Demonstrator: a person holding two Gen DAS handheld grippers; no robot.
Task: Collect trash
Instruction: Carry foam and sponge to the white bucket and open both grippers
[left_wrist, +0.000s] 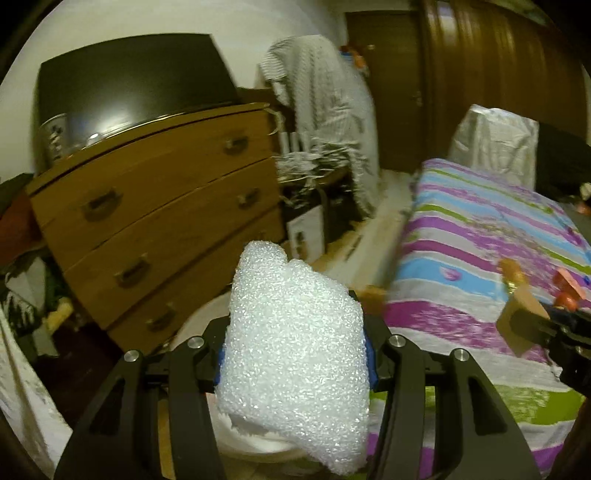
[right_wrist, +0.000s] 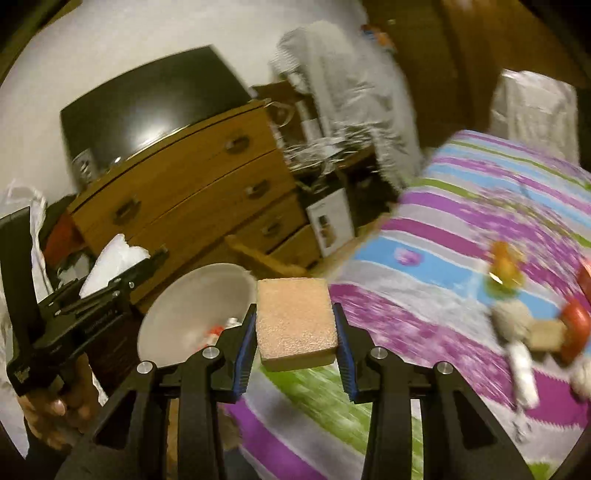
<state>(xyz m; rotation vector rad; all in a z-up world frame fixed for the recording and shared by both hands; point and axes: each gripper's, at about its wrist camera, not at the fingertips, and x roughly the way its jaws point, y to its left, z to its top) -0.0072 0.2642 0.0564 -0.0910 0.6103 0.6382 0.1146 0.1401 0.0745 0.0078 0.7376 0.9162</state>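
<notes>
In our left gripper (left_wrist: 295, 354) we hold a crumpled piece of white foam wrap (left_wrist: 295, 362), its blue pads pressed into both sides of it, the jaws partway closed. The wrap bulges up above the fingers and hangs down below them. In the right wrist view this same gripper shows at the left edge, carried by our left hand (right_wrist: 55, 413), with the white wrap sticking out of its jaws.

Our right gripper (right_wrist: 297, 332) is clenched on a tan sponge block (right_wrist: 297, 325), the blue pads flat against its two sides, the jaws also partway closed. The block sits level between the fingers and stands above them.

Just beyond the right gripper, to its left, a white bin (right_wrist: 177, 321) stands open on the floor, with a few small red and white scraps lying inside. In the left wrist view it is mostly hidden under the foam wrap.

To the right lies a bed with a striped bedcover (right_wrist: 461, 229) in purple, blue, green and grey. Several blurred small items (right_wrist: 506, 273) rest on it, orange, red and beige.

Behind the bin stands a wooden chest of drawers (left_wrist: 155, 214), and a dark television (left_wrist: 125, 81) sits on top of it. Past it, a pale cloth (left_wrist: 325, 110) is draped over some furniture.
</notes>
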